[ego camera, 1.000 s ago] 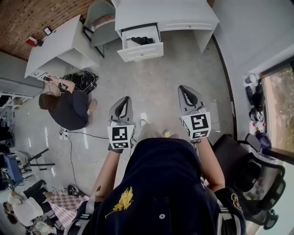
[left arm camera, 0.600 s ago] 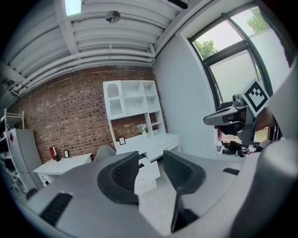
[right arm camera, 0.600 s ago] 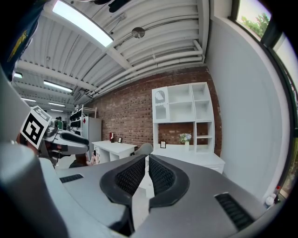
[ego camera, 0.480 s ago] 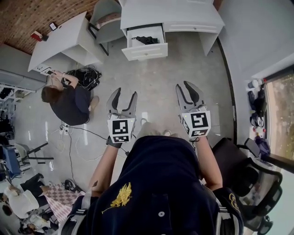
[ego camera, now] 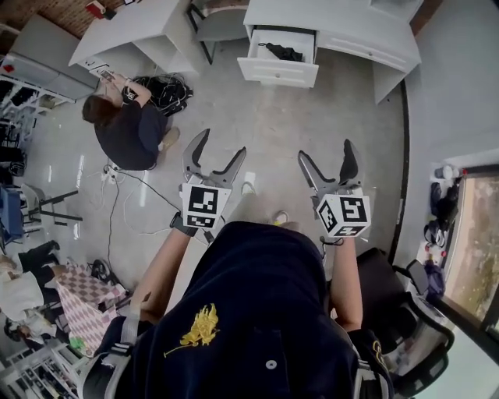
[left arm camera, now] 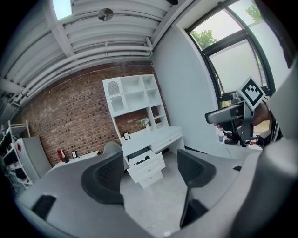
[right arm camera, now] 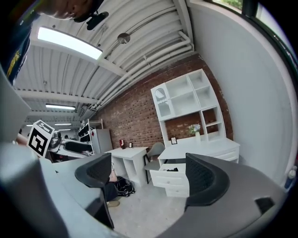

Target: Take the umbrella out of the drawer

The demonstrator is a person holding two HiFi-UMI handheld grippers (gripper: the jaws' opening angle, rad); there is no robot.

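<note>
A black, folded umbrella (ego camera: 282, 53) lies in the open top drawer (ego camera: 277, 72) of the far white desk (ego camera: 343, 27). The left gripper (ego camera: 222, 143) and right gripper (ego camera: 326, 151), both empty, have just spread wide.

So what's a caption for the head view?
Left claw and right claw just opened, empty; umbrella lies in the open drawer.

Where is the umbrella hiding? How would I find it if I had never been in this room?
Look for the white desk with tall shelves on top, by the brick wall. Its top drawer is pulled out, and the umbrella lies inside. It is a small black bundle, the only dark thing in that white drawer.
</note>
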